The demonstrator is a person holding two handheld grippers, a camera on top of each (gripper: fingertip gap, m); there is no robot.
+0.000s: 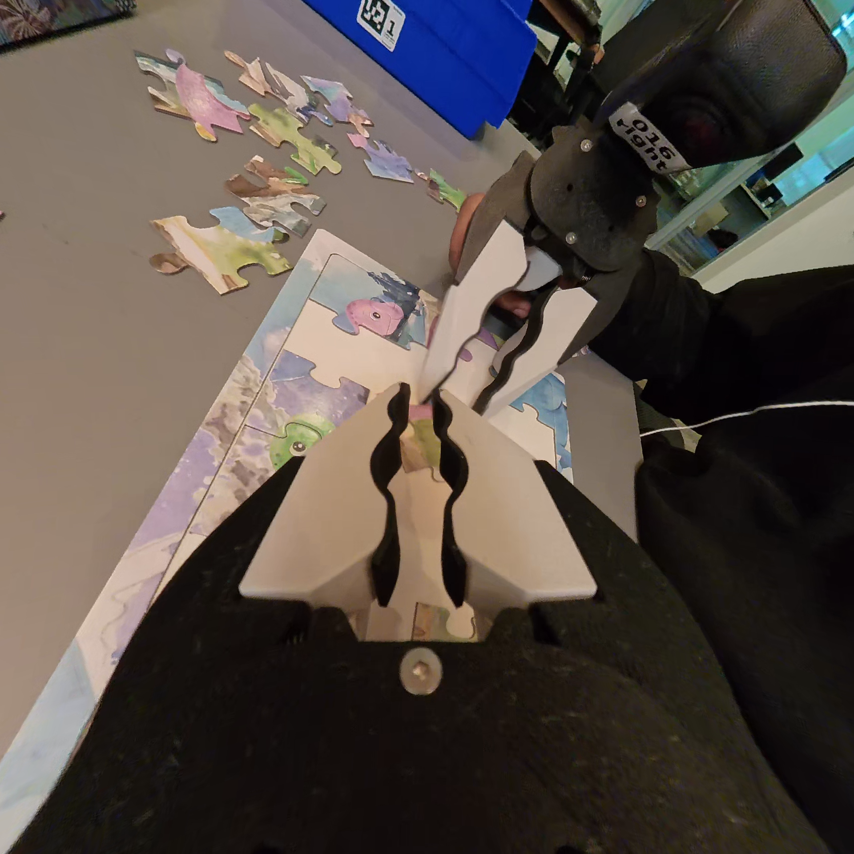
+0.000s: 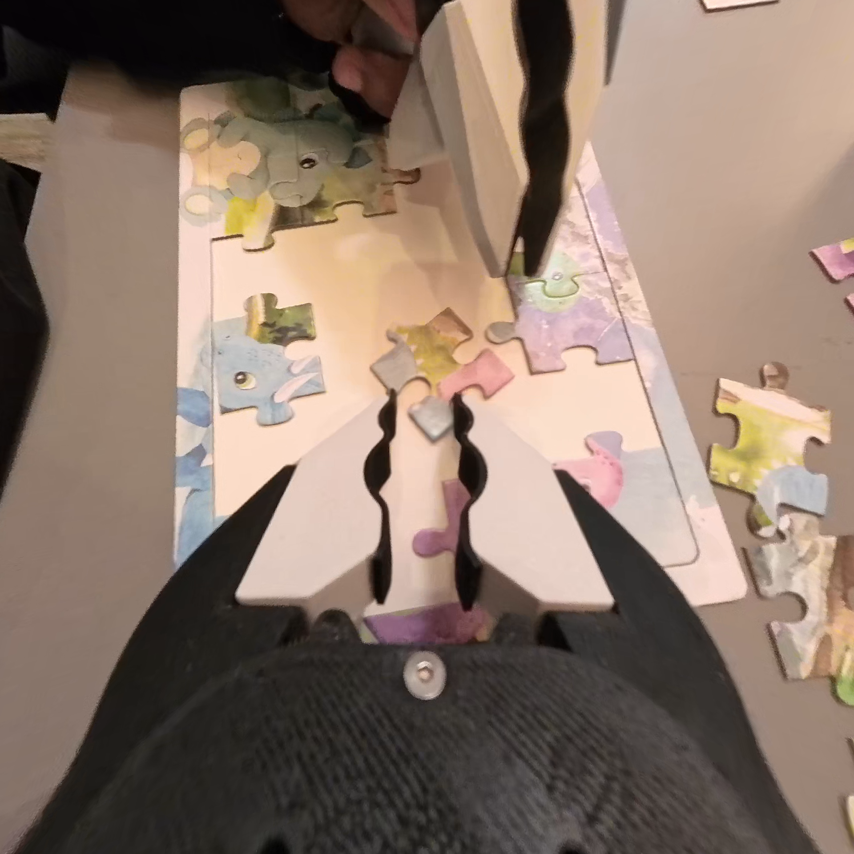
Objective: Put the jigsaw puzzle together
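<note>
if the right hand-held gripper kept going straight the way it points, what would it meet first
Most likely the loose puzzle piece lying on the puzzle tray, just ahead of the right hand-held gripper; its grey tab sits between the open fingertips. Depth is unclear.

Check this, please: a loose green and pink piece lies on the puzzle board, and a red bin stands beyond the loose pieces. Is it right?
Not quite: the bin is blue, not red, as the left wrist view shows. The loose green and pink piece does lie on the puzzle board.

I see matt grey table (image 1: 83, 369) | printed cardboard pieces (image 1: 222, 249) on it, satin | glossy blue plastic bin (image 1: 443, 60) behind | right gripper (image 2: 423, 399): smooth pale plastic, grainy black body, metal screw (image 2: 423, 683)
</note>
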